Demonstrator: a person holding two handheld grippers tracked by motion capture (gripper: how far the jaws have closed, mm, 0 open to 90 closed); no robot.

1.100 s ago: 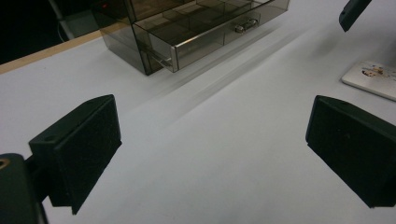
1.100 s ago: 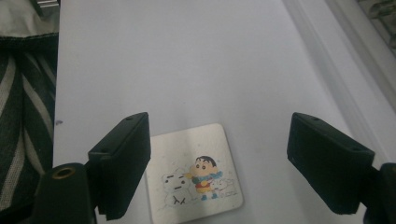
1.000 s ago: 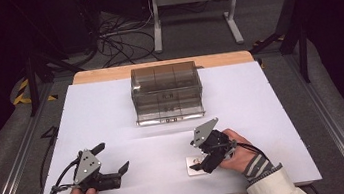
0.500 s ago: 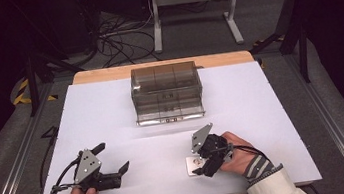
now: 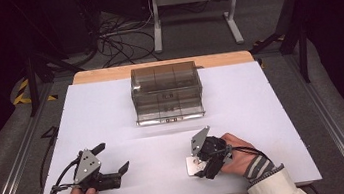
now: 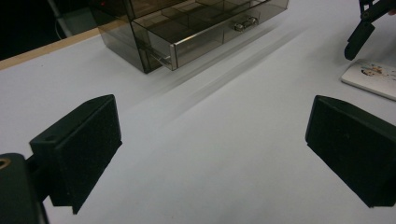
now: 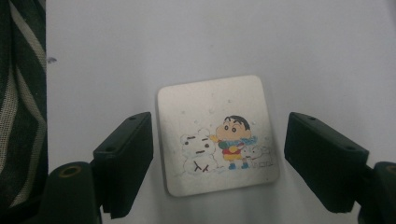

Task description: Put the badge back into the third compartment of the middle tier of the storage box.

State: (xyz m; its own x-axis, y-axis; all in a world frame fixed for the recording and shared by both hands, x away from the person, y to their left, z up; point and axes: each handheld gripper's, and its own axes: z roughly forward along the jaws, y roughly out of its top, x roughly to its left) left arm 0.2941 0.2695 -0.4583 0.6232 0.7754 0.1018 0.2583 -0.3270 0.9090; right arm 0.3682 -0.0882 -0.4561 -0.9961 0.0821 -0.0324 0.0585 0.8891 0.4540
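White table (image 5: 112, 115): right hand-held gripper (image 5: 200, 166) has shifted over the card (image 5: 192, 165).

Your table (image 5: 112, 115) is covered by a white sheet, with a strip of bare wood showing along its far edge. On it, toward the far side and about centred, stands a smoky clear drawer box (image 5: 167, 93). Near your edge, right of centre, a small square card (image 7: 216, 134) with rounded corners lies flat, its cartoon picture facing up, well apart from the box.
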